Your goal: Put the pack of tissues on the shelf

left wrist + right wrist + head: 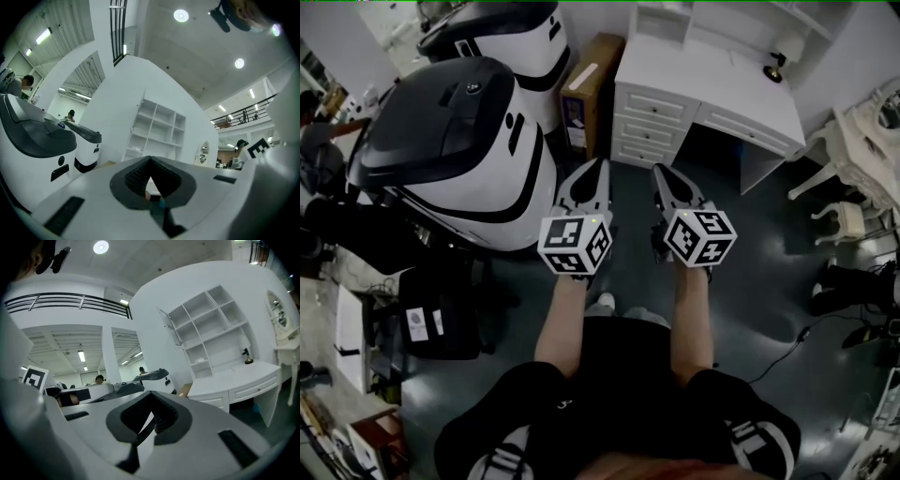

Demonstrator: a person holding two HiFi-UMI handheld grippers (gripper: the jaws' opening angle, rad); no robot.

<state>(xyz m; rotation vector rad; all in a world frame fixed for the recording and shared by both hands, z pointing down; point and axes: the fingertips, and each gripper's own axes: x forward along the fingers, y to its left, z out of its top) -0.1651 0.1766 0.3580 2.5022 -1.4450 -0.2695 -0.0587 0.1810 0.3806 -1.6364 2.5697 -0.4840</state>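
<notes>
The left gripper (600, 167) and right gripper (661, 172), both closed and empty, hang side by side above the floor (769, 281) near the white desk (741, 103)

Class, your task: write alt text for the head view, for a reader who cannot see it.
Looking down, a person holds the shut, empty left claw and right claw side by side above a dark glossy floor. Ahead stands a white wooden desk with drawers; to the left are a brown cardboard box and two large white-and-black rounded machines.
</notes>
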